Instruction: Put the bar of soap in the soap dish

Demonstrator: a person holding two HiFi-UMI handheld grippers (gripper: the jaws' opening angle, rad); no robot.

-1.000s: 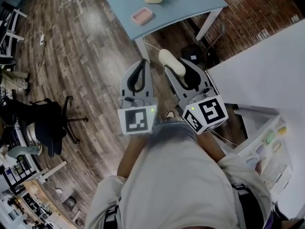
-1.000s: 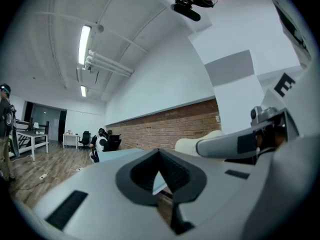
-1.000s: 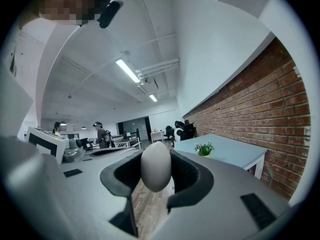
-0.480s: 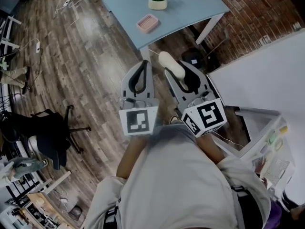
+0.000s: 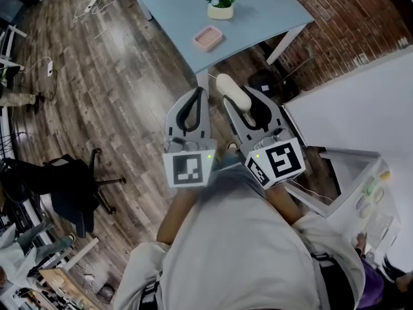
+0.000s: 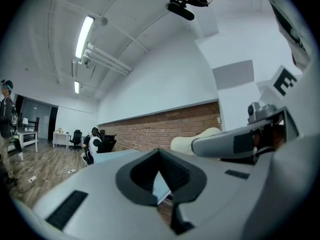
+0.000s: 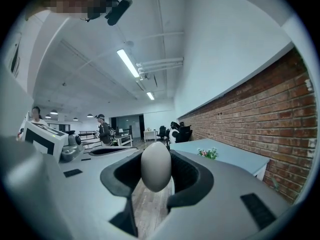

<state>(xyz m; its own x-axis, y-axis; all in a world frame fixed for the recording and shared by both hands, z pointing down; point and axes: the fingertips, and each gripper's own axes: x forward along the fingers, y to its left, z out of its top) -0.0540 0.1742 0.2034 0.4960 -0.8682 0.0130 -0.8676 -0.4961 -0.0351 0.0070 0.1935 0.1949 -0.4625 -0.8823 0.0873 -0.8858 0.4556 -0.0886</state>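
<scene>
Cream soap (image 5: pixel 232 90) is sitting clamped in the right tongs (image 7: pixel 156 170); the left tongs (image 5: pixel 193 102) are hanging closed, empty. Pink dish (image 5: pixel 208 38) is waiting well ahead on the surface (image 5: pixel 169 8); nothing placed yet.

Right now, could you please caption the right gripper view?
Right gripper shut on soap, blue table ahead beside brick wall.

Change over the last second, head view: the table (image 5: pixel 174 5), soap dish (image 5: pixel 208 38) and potted plant (image 5: pixel 221 4) have shifted down and right. The gap from dish to bar of soap (image 5: pixel 232 94) has narrowed. The office chair (image 5: pixel 74 186) sits lower.
</scene>
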